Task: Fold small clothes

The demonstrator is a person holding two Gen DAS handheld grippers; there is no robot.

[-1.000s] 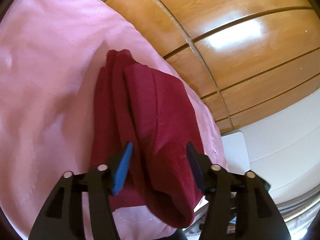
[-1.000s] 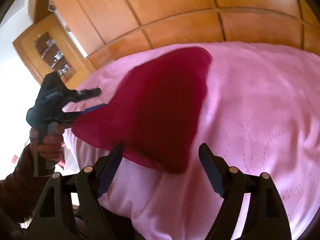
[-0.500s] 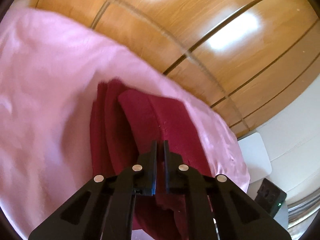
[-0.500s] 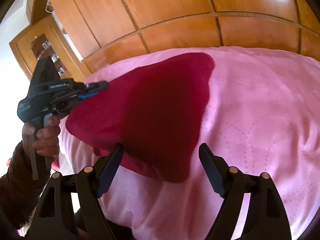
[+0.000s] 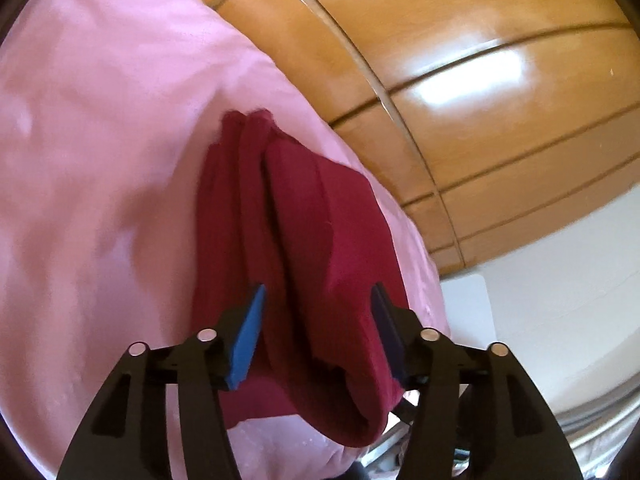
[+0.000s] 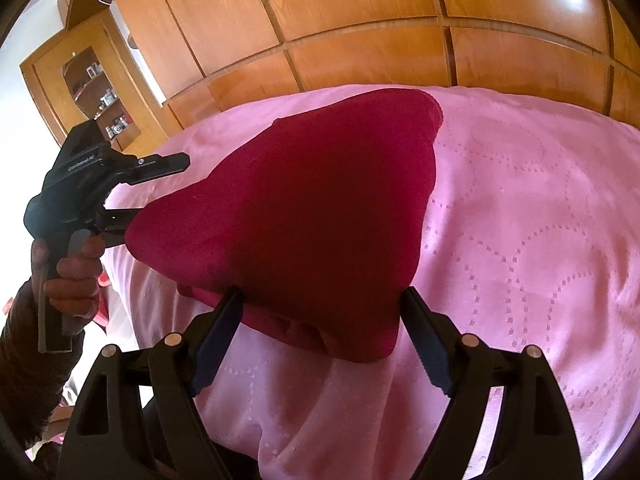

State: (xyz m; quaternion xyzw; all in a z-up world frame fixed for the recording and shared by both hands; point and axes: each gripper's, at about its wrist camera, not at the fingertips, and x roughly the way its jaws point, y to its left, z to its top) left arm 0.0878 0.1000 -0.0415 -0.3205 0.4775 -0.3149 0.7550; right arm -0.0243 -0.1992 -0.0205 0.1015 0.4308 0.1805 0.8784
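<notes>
A dark red folded garment (image 5: 304, 248) lies on a pink bedspread (image 5: 100, 160), near the bed's edge. My left gripper (image 5: 318, 300) is open, its fingers on either side of the garment's near folded end, not clamped on it. In the right wrist view the same garment (image 6: 312, 216) shows as a flat folded shape on the bedspread (image 6: 520, 240). My right gripper (image 6: 322, 296) is open, its fingers astride the garment's near edge. The left gripper (image 6: 132, 188) shows there at the garment's left corner, jaws apart.
A wooden panelled wardrobe (image 6: 360, 20) stands behind the bed. A wooden glass-door cabinet (image 6: 88, 84) is at the far left. A white surface (image 5: 468, 304) and white wall lie beyond the bed's edge in the left wrist view.
My left gripper shut half a second ago and has opened again around the garment's end. The right gripper stays open and has moved closer to the garment.
</notes>
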